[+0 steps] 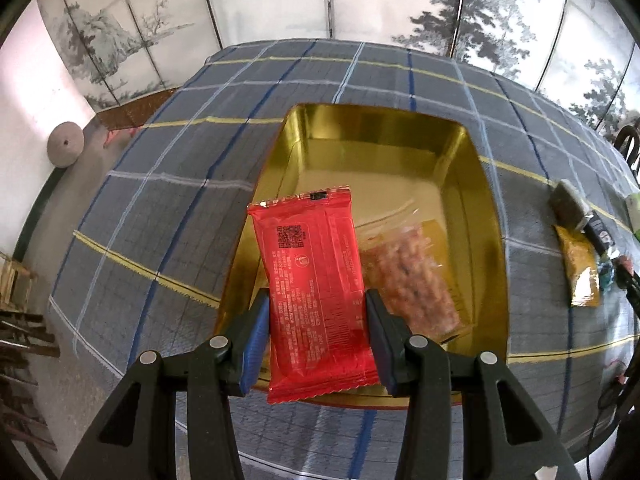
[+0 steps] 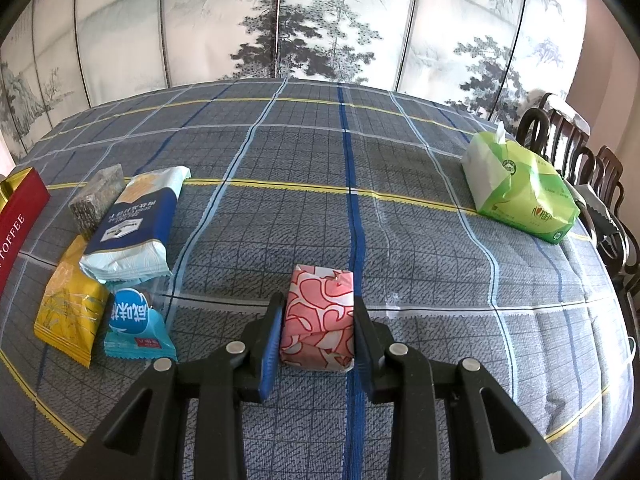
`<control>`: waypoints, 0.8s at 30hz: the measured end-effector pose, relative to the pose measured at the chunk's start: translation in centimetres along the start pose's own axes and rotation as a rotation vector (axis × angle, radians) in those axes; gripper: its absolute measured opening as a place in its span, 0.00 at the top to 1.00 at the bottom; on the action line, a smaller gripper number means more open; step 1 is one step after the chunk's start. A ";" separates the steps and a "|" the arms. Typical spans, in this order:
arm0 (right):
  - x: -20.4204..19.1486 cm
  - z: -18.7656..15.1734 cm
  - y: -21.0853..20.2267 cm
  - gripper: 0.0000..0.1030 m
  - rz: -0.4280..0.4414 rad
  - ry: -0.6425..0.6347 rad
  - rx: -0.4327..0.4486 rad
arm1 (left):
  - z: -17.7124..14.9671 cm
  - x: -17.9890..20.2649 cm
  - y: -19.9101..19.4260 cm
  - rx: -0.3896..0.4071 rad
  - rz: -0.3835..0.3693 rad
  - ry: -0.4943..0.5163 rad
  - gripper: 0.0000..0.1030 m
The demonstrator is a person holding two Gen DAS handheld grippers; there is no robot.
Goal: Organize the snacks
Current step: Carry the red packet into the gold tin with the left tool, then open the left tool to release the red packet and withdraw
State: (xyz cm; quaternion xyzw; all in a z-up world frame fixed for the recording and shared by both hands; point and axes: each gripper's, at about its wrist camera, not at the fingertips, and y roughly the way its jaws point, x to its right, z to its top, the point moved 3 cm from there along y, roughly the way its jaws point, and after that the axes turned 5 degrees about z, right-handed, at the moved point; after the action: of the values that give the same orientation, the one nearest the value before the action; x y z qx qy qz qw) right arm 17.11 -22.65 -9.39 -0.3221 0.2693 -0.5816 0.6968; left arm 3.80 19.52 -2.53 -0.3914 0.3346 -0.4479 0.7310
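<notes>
At far left of the right wrist view, red toffee box [image 2: 20, 216] cut off by the frame edge. Gold tin [image 1: 486, 240] centre of left view holds a blurred clear snack bag [image 1: 412, 280]. Left claw [image 1: 316, 340] grips red packet [image 1: 314, 292] over the tin. Right claw [image 2: 318, 340] clamped on pink wrapped snack [image 2: 320, 316], low centre, on the table [image 2: 440, 240].

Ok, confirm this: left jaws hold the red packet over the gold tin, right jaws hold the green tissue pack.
Wrong on one point. In the right wrist view the right gripper is shut on the pink patterned packet; the green tissue pack lies apart on the tablecloth. The left gripper does hold the red packet over the gold tin.
</notes>
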 end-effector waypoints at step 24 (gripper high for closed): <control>0.0 0.1 0.0 0.70 -0.029 -0.005 0.000 | -0.8 -0.8 1.2 0.003 0.023 0.040 0.55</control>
State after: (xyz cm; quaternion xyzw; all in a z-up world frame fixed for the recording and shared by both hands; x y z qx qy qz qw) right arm 17.18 -22.67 -9.34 -0.3276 0.2628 -0.5906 0.6891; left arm 3.30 20.34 -3.80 -0.3773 0.3527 -0.4478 0.7299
